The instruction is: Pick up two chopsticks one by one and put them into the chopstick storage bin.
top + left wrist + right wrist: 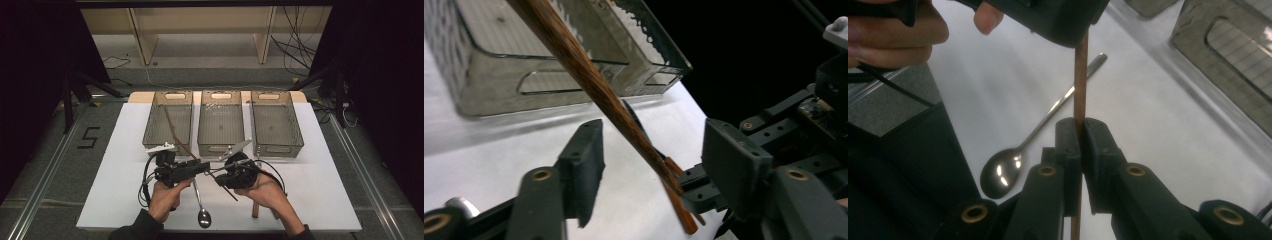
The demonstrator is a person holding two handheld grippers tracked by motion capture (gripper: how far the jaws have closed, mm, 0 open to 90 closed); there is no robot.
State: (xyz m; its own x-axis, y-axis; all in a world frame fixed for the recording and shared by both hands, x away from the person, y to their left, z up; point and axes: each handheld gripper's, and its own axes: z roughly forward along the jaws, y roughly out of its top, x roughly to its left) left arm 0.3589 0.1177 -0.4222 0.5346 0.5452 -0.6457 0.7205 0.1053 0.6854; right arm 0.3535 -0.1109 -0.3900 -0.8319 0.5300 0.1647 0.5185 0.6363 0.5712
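Note:
My right gripper (pixel 1080 130) is shut on a brown wooden chopstick (pixel 1081 75), pinching it near one end. In the high view the right gripper (pixel 214 175) meets my left gripper (pixel 204 167) tip to tip in front of the baskets. The same chopstick (pixel 599 85) passes slantwise between the left gripper's (pixel 654 145) jaws, which stand apart on either side of it without touching it. A second chopstick (pixel 172 127) leans out of the left basket (pixel 149 130) over its front rim.
A metal spoon (pixel 202 215) lies on the white table (pixel 325 190) near its front edge, seen again as the spoon (pixel 1013 165) below the jaws. The middle basket (pixel 202 125) and right basket (pixel 297 127) stand behind. A brown stick (pixel 255 210) lies by the right hand.

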